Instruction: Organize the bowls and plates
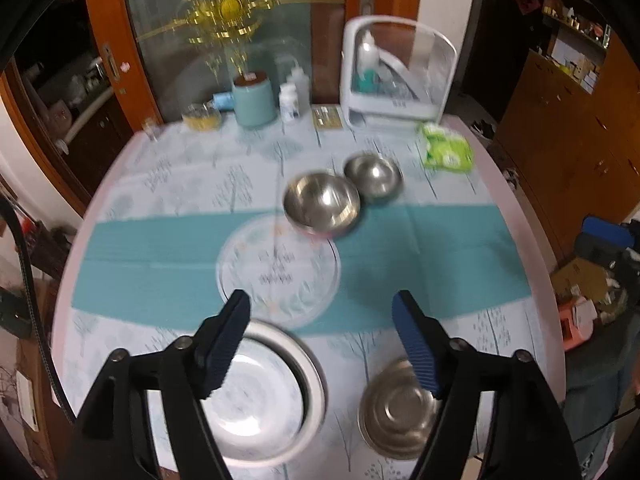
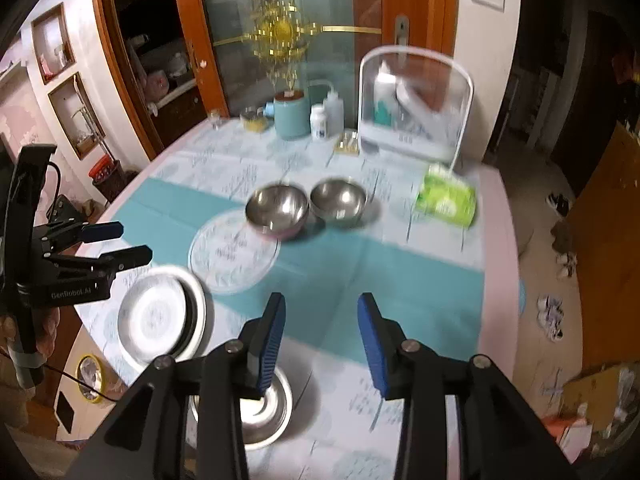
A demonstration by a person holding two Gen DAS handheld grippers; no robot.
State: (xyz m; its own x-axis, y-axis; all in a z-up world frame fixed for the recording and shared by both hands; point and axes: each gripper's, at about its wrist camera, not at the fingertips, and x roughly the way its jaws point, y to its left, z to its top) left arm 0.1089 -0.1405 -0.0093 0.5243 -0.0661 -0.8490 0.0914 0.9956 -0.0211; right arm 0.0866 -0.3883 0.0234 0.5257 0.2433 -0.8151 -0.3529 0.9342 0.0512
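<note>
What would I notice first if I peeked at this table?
Probably the two shiny steel bowls side by side in the middle of the table, with a flat patterned plate just in front of them on the teal stripe. Nearer still, both blue-padded grippers, left and right, hang open and empty above the table.

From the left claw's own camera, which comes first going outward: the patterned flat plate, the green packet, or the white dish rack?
1. Flat plate, just ahead of the left claw, mid-table.
2. Green packet, farther off to the right.
3. Dish rack, at the table's far edge, by the wall.
</note>
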